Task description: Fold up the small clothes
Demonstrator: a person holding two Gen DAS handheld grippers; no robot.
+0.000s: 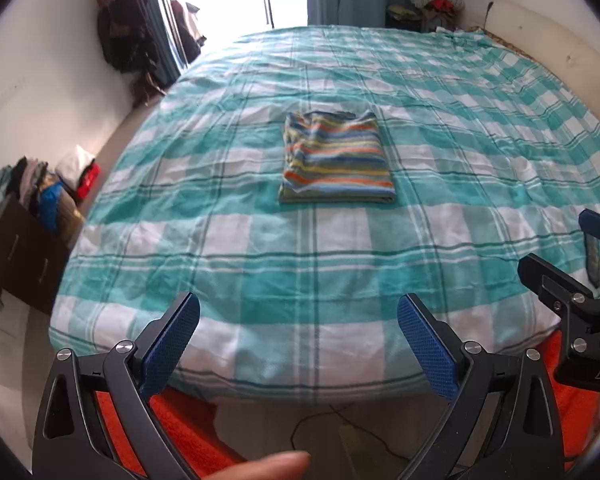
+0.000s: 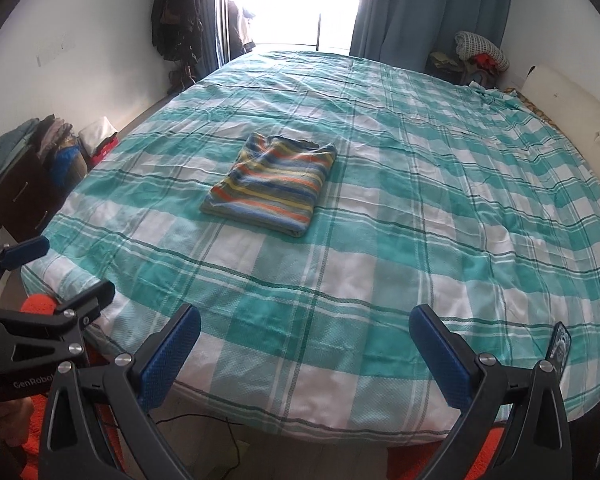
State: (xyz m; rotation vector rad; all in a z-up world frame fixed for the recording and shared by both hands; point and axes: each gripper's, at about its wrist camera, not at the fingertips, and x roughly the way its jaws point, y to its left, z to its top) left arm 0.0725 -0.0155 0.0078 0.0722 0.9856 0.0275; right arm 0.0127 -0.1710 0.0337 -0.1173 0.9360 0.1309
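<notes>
Folding looks finished: the multicoloured striped knit garment [image 1: 336, 160] lies as a neat rectangle mid-bed on the teal-and-white checked bedspread [image 1: 300, 272], well apart from the left gripper [image 1: 298, 344] and right gripper [image 2: 304, 354], both spread and empty.

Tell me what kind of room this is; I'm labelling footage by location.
A bedroom, most likely: a large bed with a teal checked sheet, curtains at a bright window, and clothes hanging on the wall.

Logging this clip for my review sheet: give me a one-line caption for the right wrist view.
Folded striped shirt lying on the teal plaid bedspread, right tool open and held back at the bed's near edge.
</notes>
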